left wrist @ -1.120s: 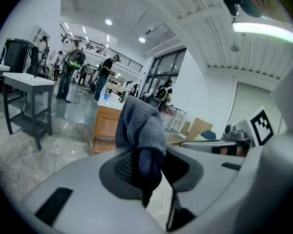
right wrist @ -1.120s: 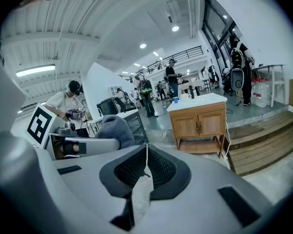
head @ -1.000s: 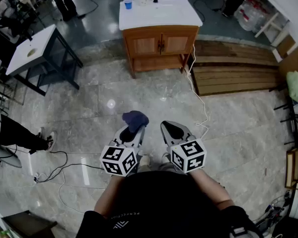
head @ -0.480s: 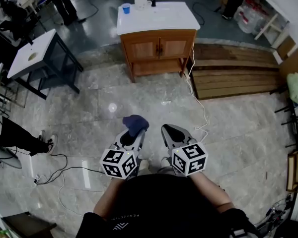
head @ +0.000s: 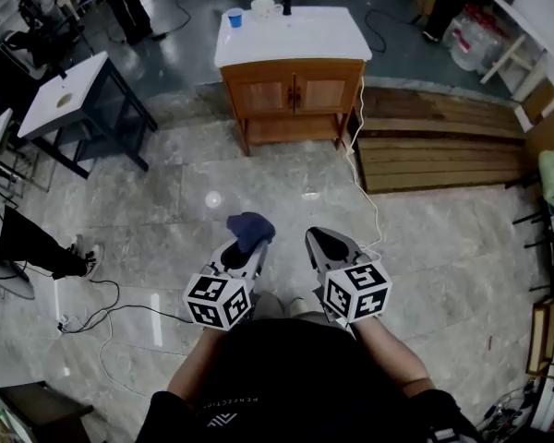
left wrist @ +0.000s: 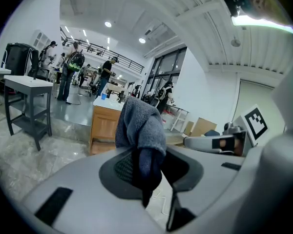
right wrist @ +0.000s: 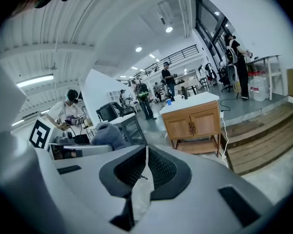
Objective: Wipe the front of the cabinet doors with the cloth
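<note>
I'm clamping the dark-blue cloth in the left gripper for wiping wooden cabinet doors (right gripper closed, empty).

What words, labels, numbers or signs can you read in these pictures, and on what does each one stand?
None can be read for sure.
Black shirt: one line of small pale print beside a logo, too small to read.
Left marker cube and right marker cube: black-and-white square patterns, no words.
Cloth and blue cup: no print shows.
</note>
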The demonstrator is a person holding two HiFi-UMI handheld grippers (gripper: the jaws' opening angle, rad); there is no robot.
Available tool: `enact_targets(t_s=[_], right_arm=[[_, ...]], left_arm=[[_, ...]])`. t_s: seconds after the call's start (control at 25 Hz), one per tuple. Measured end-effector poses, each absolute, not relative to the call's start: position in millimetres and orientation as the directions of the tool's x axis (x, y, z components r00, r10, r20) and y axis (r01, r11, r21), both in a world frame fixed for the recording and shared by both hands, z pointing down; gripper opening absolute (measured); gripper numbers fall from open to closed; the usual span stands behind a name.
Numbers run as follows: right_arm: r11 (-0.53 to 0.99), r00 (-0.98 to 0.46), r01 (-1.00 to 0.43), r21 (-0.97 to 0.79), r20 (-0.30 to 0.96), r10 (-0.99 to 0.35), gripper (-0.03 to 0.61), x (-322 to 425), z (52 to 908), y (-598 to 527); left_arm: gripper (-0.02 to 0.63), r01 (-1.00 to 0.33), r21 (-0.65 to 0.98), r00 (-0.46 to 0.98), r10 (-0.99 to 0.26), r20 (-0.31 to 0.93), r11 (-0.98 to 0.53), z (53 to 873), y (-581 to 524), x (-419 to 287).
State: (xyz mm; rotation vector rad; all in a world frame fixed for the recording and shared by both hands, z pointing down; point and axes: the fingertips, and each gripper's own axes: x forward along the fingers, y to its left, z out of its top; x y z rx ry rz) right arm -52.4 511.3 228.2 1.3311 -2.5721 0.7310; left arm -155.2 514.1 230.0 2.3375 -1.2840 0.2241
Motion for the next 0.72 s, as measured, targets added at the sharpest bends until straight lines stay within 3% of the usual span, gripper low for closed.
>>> enact_targets(t_s=[0.72], right_arm=[[0.426,-0.535,-0.841,-0.333,0.4,-0.744,0.041,-50.8,246.1,418.3]], left_arm=[[0.101,-0.816,0.352,0.568,-0.75,0.337,-0.459,242.7,407.5,-166.2]])
